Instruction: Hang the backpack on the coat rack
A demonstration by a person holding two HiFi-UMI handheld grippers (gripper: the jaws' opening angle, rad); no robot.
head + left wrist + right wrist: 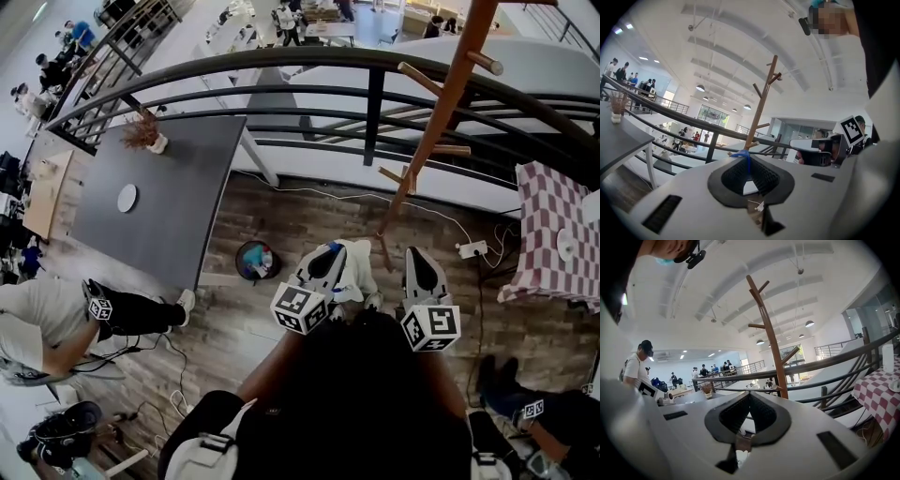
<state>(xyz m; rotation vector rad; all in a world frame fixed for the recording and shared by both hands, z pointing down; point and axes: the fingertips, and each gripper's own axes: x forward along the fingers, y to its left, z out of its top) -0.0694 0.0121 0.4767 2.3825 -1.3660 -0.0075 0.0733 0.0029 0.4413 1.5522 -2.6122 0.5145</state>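
Observation:
The wooden coat rack (441, 112) leans across the upper right of the head view, its pegs bare. It stands ahead of both grippers (761, 103) (768, 338). My left gripper (328, 253) (744, 158) is shut, with a thin blue loop (743, 155) pinched at its tips. A whitish bag-like thing (354, 272) hangs between the two grippers, mostly hidden by them. My right gripper (418, 255) (749, 395) is beside the left one, jaws closed together, and nothing shows between the tips.
A curved dark railing (375, 94) runs just behind the rack. To the left are a dark table (159, 197), a small bin (255, 260) and a seated person (56, 323). A checked-cloth table (553, 234) stands right, and a power strip (472, 249) lies on the floor.

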